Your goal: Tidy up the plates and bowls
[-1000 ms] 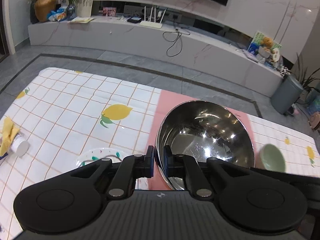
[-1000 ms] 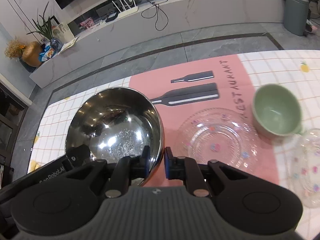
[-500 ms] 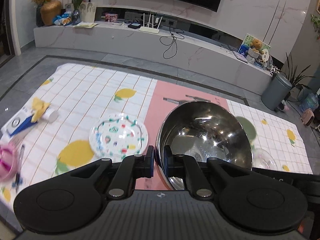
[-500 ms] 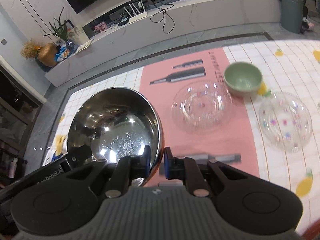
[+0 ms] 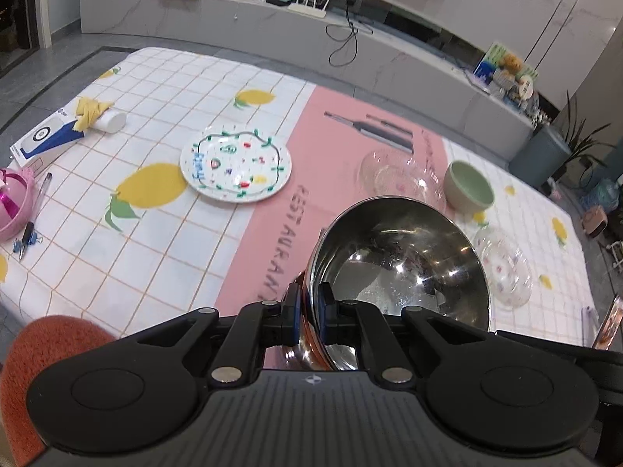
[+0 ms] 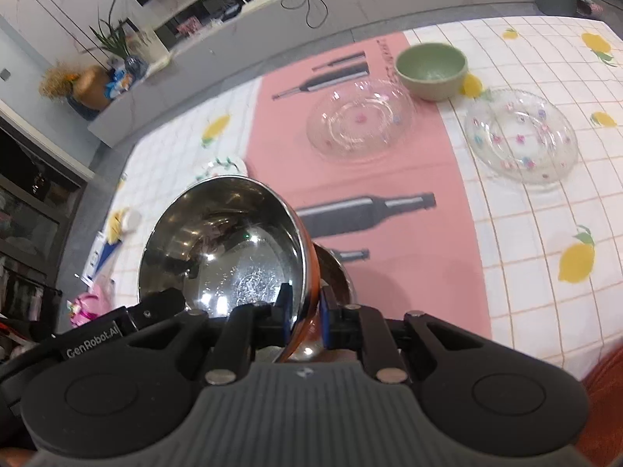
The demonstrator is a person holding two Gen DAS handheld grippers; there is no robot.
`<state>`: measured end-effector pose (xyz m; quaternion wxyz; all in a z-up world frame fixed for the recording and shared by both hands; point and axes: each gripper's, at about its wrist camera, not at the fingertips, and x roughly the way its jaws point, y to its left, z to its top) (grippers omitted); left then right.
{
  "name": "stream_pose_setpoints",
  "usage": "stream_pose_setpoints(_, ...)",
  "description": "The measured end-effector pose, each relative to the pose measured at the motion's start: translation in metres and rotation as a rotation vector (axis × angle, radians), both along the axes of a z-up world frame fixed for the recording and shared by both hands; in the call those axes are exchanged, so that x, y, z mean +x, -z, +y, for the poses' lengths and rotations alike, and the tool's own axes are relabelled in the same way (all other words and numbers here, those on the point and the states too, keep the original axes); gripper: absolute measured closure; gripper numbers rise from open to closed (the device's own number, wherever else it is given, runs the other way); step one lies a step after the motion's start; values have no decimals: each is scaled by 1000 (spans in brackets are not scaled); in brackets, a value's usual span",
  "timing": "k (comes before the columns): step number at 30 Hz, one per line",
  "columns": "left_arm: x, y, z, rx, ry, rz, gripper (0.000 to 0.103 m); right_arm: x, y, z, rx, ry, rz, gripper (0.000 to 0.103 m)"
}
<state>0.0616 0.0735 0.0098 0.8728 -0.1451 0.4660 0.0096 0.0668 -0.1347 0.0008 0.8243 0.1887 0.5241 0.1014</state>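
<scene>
**Steel bowl carried by both rims**

While each rim is pinched, left gripper (image 5: 307,321) and right gripper (image 6: 304,317) are clamped on opposite edges of the steel bowl (image 5: 401,260), held above the near pink runner (image 5: 268,241). Transport is judged under way; a level set-down is called for. Mouth is faced upward, slightly tilted; no long axis is offered.

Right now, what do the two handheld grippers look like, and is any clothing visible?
Both the left gripper and right gripper are matte black, with two rounded linkage arms, silver pivot pins, blue-backed pads and a grey ribbed body bearing a small round emblem. The left gripper, seen in the right view, carries a white "GenRobot.AI" label. Fuzzy orange-red fabric, possibly a sleeve, shows at the frame edges.
</scene>
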Motion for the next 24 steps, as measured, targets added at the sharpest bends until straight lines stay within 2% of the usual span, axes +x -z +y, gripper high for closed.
stream_pose_setpoints(17, 1, 24, -6, 40, 31, 74, 95, 8, 27, 8, -61, -58, 63, 92)
stream_pose_setpoints(24, 1, 31, -6, 39, 34, 86, 94, 9, 29, 13, -101, -66, 42, 92)
